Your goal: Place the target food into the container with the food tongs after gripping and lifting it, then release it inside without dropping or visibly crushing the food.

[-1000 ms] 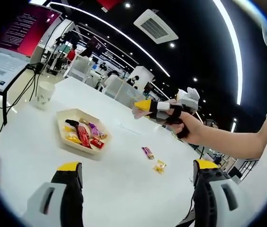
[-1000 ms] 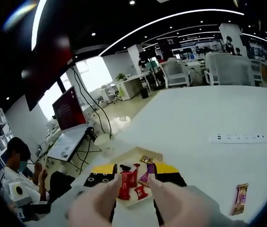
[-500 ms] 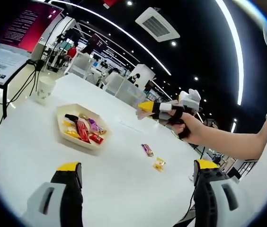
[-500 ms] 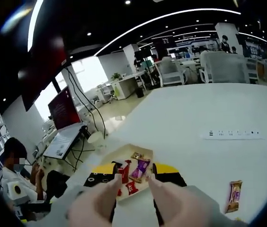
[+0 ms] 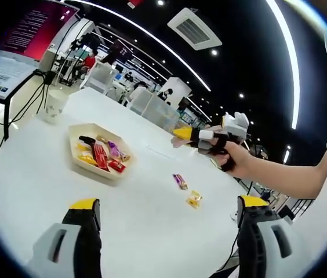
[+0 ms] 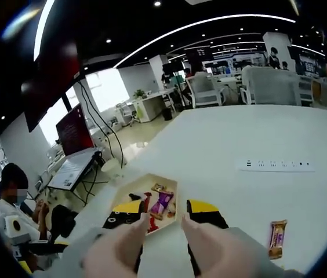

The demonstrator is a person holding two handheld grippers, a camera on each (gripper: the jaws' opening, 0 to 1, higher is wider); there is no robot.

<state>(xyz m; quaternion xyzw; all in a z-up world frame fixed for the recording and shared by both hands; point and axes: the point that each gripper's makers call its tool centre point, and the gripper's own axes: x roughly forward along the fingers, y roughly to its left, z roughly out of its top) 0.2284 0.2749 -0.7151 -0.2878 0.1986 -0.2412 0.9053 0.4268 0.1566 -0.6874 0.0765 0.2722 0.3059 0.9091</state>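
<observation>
Right claw drifted right, empty | both claws parted | hexagonal tray holds glossy wrapped candies

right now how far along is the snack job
Several wrapped snacks already lie in the tray. Nothing is in hand: the right tool hangs above the table, holding nothing, and the left tool is open. Left: the purple snack and yellow snack on the table.

Wrapped candies lie beside the filled beige tray.
</observation>
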